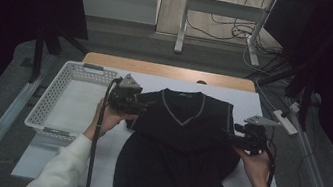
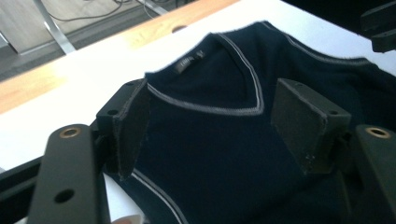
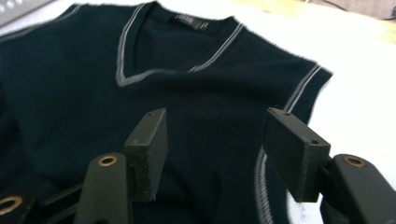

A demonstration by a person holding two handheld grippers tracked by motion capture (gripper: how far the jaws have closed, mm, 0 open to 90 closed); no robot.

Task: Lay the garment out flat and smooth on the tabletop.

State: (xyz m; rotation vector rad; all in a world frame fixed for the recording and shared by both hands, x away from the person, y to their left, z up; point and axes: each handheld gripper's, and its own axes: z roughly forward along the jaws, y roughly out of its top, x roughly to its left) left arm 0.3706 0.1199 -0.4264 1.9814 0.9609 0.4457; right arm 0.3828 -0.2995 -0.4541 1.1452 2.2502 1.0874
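Here the vest (image 1: pixel 179 146) is the landmark: a dark sleeveless V-neck with pale trim, lying flat on the white surface (image 1: pixel 254 105), collar away from the person. Its hem hangs nearest the person, over the surface's near edge, between two white sleeves.

At the vest's left armhole sits the left gripper (image 1: pixel 140 105), held in the person's left hand (image 1: pixel 107 119). In the left gripper view its fingers (image 2: pixel 128 123) stand spread apart, one at the vest's trimmed left edge, the other over the chest below the V; nothing is pinched between them, and whether they touch the cloth cannot be told.

At the vest's right armhole sits the right gripper (image 1: pixel 234 134), held in the right hand (image 1: pixel 258 165). In the right gripper view its fingers (image 3: pixel 149 147) are likewise parted, straddling the striped right armhole edge with cloth beneath the gap, not clamped.

Left of the vest, just beyond the left gripper, a white perforated basket (image 1: pixel 56 91) stands on the surface, almost touching the vest's shoulder side.

Beyond the collar, with its small label (image 2: pixel 187 60), a strip of bare white surface runs on, then a wooden edge (image 1: pixel 168 71). Farther still lie grey floor, table legs (image 1: pixel 183 20) and loose cables (image 1: pixel 237 31).
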